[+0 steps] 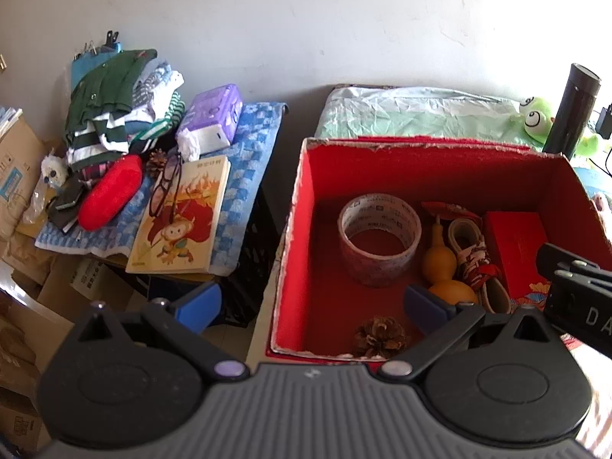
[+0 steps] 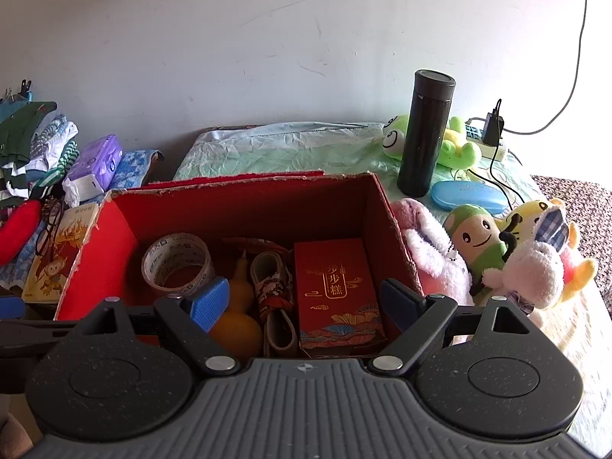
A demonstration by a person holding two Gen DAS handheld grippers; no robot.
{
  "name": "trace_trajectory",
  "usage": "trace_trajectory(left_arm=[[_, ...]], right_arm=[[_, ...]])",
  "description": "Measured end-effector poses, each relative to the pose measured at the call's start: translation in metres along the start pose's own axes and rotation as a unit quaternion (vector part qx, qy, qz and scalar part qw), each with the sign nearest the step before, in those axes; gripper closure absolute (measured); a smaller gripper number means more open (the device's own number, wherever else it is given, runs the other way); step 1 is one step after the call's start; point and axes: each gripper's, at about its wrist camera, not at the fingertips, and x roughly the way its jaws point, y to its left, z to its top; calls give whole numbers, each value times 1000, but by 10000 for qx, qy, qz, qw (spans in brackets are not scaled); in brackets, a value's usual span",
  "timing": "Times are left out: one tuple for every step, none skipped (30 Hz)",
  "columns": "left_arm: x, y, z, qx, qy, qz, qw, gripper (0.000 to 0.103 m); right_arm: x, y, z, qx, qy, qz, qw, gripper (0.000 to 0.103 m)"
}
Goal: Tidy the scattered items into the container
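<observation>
A red cardboard box stands open in front of both grippers; it also shows in the right wrist view. Inside lie a tape roll, a yellow gourd, a patterned strap, a small red gift box and a pine cone. My left gripper is open and empty above the box's near left edge. My right gripper is open and empty over the box's near side, above the gift box and gourd.
On a blue checked cloth to the left lie a cartoon book, glasses, a red pouch, a second pine cone, tissues and clothes. Right of the box are plush toys, a black flask, a blue case.
</observation>
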Motion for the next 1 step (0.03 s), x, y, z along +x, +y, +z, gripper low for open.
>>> trace_trajectory(left_arm=[[0, 0, 1, 3, -3, 0, 10000, 1]], right_arm=[[0, 0, 0, 8, -2, -4, 10000, 14]])
